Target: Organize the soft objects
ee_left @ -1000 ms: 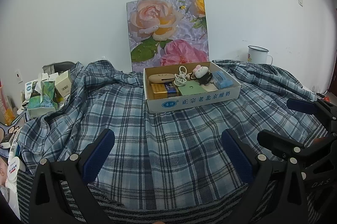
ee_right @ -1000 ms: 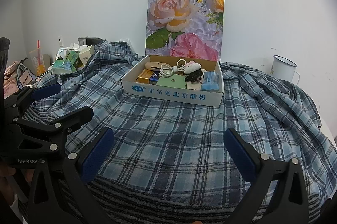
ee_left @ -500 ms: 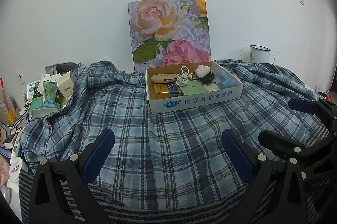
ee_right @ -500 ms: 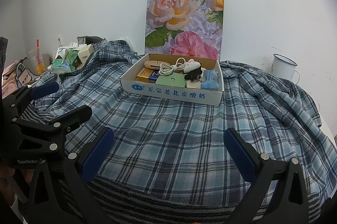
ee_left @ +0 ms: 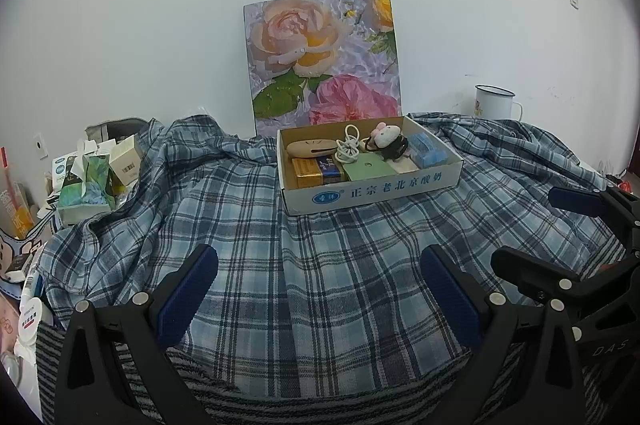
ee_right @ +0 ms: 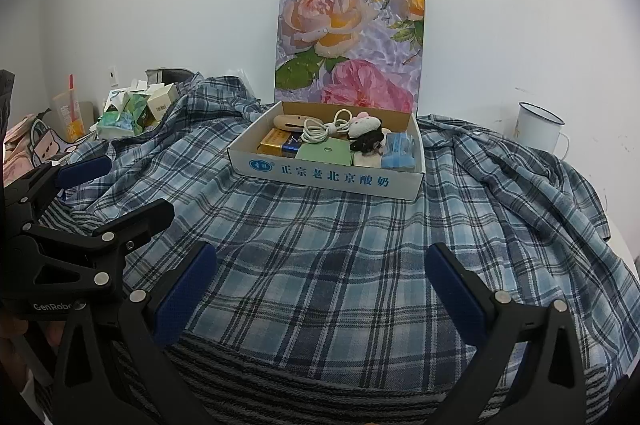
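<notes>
Left gripper point(ee_left: 318, 289): jaws wide apart, nothing held, poised over the plaid shirt point(ee_left: 320, 265). Right gripper point(ee_right: 320, 289): same, wide apart and empty. Shirt spread flat across the table, over a striped cloth point(ee_right: 320, 385) at 6 o'clock. Box point(ee_left: 372, 191) of small items sits on the shirt at 12 o'clock. Mug point(ee_right: 538, 131) at 2 o'clock. Tissue pack point(ee_left: 86, 185) at 10 o'clock.

Soft, even, cool light — faint shadows, no glare; sharp centre, fisheye-bent edges, black corner vignetting.
</notes>
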Action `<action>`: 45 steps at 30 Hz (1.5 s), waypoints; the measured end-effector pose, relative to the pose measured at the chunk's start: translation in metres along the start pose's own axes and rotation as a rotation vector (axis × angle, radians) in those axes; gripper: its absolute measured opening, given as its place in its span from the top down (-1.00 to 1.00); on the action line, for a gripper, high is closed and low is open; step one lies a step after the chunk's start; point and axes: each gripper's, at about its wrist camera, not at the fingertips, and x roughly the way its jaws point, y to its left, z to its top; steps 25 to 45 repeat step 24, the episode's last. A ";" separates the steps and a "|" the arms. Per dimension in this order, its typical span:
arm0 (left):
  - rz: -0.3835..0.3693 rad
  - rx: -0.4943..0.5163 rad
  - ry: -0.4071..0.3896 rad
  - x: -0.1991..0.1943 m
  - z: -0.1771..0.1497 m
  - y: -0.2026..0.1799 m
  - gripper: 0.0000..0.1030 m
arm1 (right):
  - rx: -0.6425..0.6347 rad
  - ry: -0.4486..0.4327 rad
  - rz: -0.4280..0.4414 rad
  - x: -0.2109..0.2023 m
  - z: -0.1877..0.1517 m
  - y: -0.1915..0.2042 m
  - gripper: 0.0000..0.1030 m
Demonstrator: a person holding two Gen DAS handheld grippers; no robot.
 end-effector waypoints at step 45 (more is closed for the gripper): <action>0.000 0.004 0.003 0.001 0.000 0.000 -0.99 | 0.000 0.008 0.000 -0.001 0.000 0.000 -1.00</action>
